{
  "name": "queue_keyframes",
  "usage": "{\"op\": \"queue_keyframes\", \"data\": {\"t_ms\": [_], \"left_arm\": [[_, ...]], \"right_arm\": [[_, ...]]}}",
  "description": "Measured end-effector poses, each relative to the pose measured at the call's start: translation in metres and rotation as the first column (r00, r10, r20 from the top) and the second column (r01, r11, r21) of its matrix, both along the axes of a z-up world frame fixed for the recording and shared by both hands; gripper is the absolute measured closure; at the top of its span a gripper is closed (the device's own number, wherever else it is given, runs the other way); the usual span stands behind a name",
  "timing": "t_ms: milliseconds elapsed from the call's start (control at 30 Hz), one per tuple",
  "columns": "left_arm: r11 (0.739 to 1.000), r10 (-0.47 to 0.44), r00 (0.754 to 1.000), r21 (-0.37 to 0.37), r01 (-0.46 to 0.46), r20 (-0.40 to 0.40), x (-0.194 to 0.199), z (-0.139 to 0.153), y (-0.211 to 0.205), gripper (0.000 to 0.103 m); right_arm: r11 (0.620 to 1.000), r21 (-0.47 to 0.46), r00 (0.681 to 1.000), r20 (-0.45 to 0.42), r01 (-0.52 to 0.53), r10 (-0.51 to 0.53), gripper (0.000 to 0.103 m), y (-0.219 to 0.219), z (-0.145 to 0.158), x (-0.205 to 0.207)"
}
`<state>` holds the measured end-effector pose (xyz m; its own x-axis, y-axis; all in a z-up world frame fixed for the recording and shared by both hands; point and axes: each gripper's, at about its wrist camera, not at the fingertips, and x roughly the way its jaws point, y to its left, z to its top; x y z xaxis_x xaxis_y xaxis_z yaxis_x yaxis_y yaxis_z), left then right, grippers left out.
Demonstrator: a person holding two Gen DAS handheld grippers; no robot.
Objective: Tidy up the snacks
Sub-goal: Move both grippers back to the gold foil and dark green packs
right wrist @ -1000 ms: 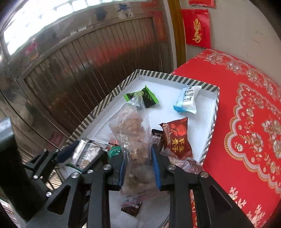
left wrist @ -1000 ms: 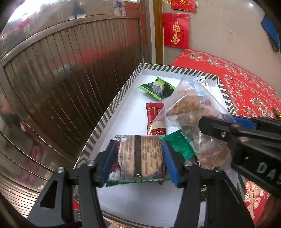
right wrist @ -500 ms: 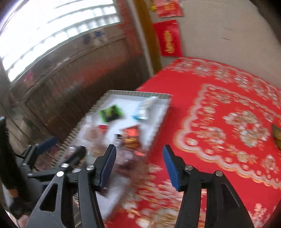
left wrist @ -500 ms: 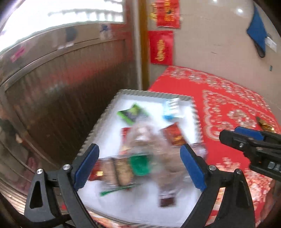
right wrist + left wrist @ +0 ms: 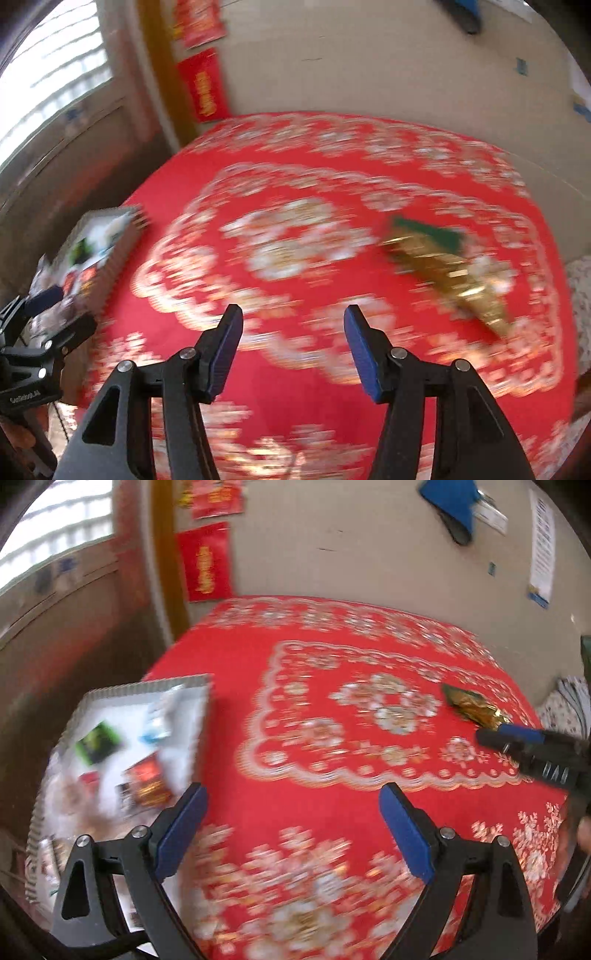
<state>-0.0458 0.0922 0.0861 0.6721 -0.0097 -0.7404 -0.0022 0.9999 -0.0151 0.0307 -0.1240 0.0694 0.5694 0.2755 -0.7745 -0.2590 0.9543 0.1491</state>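
open red tablecloth (image 5: 295, 738), gold packet (image 5: 450, 273) right, tray (image 5: 199, 731) left

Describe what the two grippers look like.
Both match. The left gripper and right gripper each have two black plastic fingers with triangular cut-outs, silver screw heads and blue pads on the inner faces. Pale lettering, too blurred to read, marks each body in the other's view.

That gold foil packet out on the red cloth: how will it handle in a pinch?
The gold foil packet is shiny, so probably slippery against the pads. It looks crinkled and tapered, so likely light and apt to crumple rather than stay stiff. It lies flat on the red tablecloth, so rolling seems unlikely.
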Motion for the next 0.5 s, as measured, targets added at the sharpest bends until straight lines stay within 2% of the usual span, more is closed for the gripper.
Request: {"op": "queue_keyframes", "data": {"t_ms": [167, 233, 333, 500], "left_arm": [[0.998, -0.052, 0.998, 0.016, 0.053, -0.031, 0.029, -0.006, -0.051, 0.009], [0.998, -0.062, 0.997, 0.023, 0.063, -0.038, 0.037, -0.008, -0.062, 0.009], [0.997, -0.063, 0.997, 0.045, 0.066, -0.050, 0.052, -0.011, -0.074, 0.009], [0.996, -0.056, 0.997, 0.068, 0.060, -0.055, 0.069, -0.013, -0.083, 0.009]], "right_arm": [[0.988, -0.025, 0.989, 0.011, 0.149, -0.149, 0.042, -0.082, 0.000, 0.038], [0.973, -0.101, 0.978, 0.027, 0.208, -0.207, 0.042, -0.102, -0.005, 0.055], [0.946, -0.216, 0.969, 0.019, 0.243, -0.245, 0.042, -0.121, -0.022, 0.080], [0.879, -0.420, 0.971, 0.021, 0.224, -0.238, 0.042, -0.124, -0.054, 0.103]]}}
